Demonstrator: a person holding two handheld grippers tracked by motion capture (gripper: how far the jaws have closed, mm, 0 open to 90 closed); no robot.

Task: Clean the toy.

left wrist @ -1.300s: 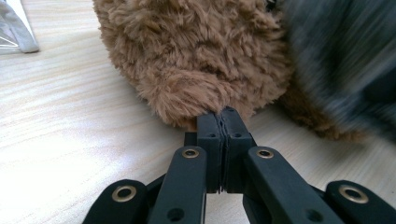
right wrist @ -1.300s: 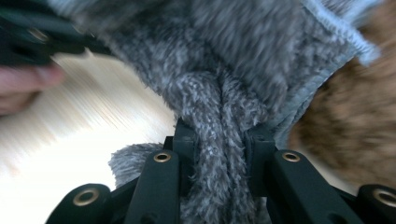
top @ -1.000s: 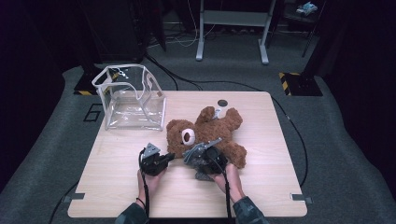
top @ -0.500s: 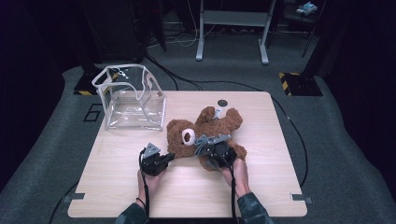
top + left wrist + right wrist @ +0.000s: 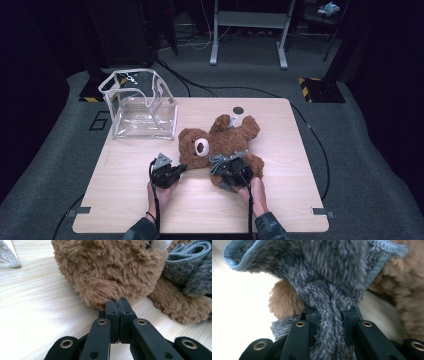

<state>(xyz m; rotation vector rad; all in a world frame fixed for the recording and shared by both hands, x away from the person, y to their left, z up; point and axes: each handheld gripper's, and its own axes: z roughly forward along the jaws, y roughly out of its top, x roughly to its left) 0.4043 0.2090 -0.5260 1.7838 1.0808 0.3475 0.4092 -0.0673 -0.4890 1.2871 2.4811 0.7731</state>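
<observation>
A brown teddy bear [image 5: 225,137] lies on its back in the middle of the wooden table [image 5: 125,205], head toward the left. My left gripper [image 5: 183,169] sits at the bear's head; in the left gripper view its jaws [image 5: 119,307] are pressed together with the tips in the brown fur [image 5: 105,270]. My right gripper [image 5: 223,165] is over the bear's lower body. In the right gripper view it [image 5: 329,315] is shut on a twisted strand of grey fleece cloth [image 5: 332,277] worn by the bear. Brown fur [image 5: 284,302] shows behind the cloth.
A clear plastic bag with white trim [image 5: 140,105] stands open at the table's back left. A small dark disc [image 5: 238,110] lies near the far edge. The grey cloth [image 5: 187,267] also lies to the right in the left gripper view.
My right gripper has shifted slightly to the right along the bear's body, keeping the grey cloth. The left gripper and the bear have hardly moved.
</observation>
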